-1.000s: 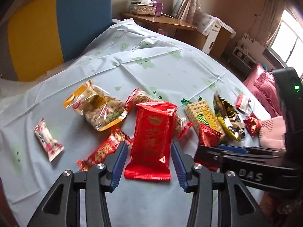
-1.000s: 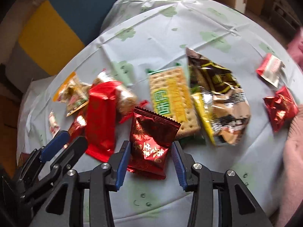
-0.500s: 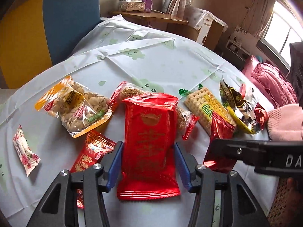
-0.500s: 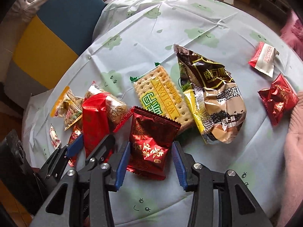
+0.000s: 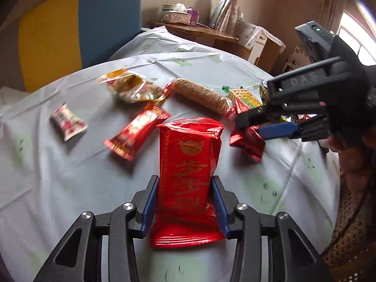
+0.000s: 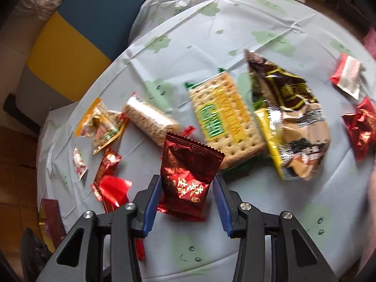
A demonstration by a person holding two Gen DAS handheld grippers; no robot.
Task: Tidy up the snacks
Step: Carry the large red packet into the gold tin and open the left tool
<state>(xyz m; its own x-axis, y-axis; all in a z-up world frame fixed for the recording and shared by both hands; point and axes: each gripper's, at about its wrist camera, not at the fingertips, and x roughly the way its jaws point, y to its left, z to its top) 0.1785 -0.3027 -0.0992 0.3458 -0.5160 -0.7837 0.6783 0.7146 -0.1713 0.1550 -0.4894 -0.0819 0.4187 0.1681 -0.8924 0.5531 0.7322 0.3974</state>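
home | curtains [image 5: 225,7], wooden desk [image 5: 199,31] (tissue box [image 5: 176,16] on it)

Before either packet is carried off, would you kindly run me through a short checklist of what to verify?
1. Left gripper on the long red packet: jaws have just been closing and the pads press its sides: ok.
2. Right gripper on the dark red packet: pads at its sides, contact unclear: cannot tell.
3. Long red packet free of neighbours: ok.
4. Dark red packet free of the cracker pack: its top corner overlaps it: not ok.
5. Destination for the snacks in view: cannot tell.
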